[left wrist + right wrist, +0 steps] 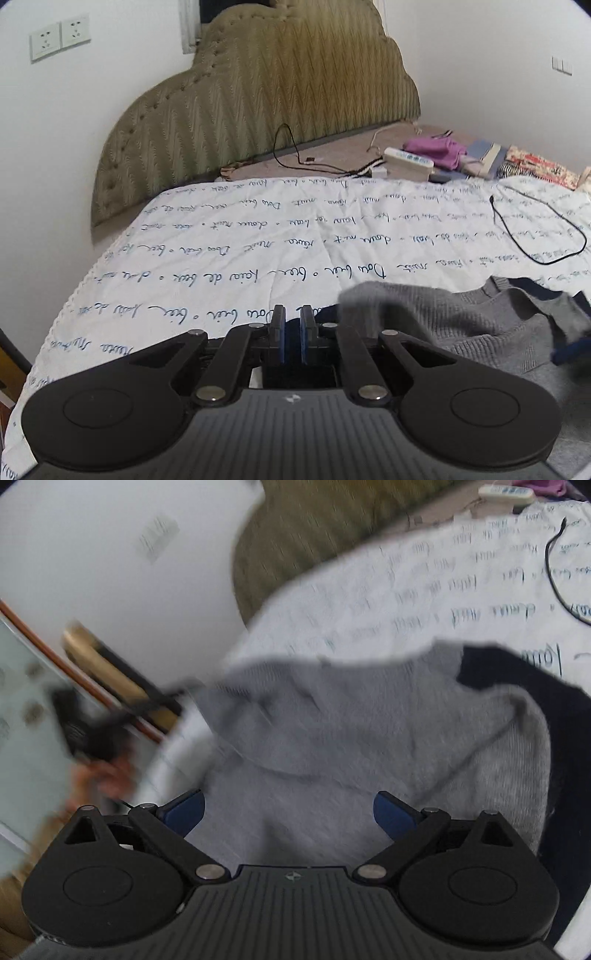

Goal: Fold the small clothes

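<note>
- A grey knit sweater point(332, 746) is lying crumpled on the near part of the white bedsheet point(258, 240), which is printed with cursive writing; in the left wrist view the sweater point(498, 325) is sitting at the near right.
- Something dark navy point(517, 672) is showing at the sweater's right edge, possibly a lining or a second garment; the blur is making it hard to tell.
- The right gripper point(288, 812) is hovering over the sweater with its blue pads spread wide apart, nothing between them.
- The left gripper point(292, 332) is pointing across the sheet just left of the sweater, its pads drawn close together with only a thin gap and gripping nothing.
- A black cable point(535, 236) is looping on the sheet at the far right.
- A padded olive headboard point(258, 92) is standing against the far wall.
</note>
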The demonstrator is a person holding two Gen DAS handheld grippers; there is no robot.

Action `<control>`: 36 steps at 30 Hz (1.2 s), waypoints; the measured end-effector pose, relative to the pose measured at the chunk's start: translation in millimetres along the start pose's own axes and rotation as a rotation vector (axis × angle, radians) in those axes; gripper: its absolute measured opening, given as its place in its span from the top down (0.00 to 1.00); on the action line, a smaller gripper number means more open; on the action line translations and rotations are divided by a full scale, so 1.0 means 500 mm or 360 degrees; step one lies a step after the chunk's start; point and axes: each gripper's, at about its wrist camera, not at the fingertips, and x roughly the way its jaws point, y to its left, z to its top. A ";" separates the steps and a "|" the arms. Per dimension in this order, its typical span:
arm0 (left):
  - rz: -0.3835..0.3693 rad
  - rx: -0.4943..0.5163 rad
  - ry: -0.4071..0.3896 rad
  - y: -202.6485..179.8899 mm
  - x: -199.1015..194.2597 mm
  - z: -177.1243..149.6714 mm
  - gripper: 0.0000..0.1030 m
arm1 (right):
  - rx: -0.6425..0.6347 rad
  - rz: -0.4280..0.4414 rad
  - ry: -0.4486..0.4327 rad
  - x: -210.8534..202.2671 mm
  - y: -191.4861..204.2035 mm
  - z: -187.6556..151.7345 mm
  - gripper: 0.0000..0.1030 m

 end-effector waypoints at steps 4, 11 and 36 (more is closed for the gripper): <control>-0.0176 0.0121 0.0062 -0.018 -0.023 -0.014 0.92 | 0.0129 -0.0172 -0.0414 -0.015 -0.039 0.047 0.09; -0.0456 0.0671 0.0127 -0.132 -0.040 -0.091 0.92 | -0.0058 -0.0564 -0.0822 -0.066 0.010 0.036 0.04; -0.0096 0.0239 0.0142 -0.018 0.009 -0.076 0.83 | -0.0072 -0.0401 -0.0511 -0.033 0.027 0.024 0.00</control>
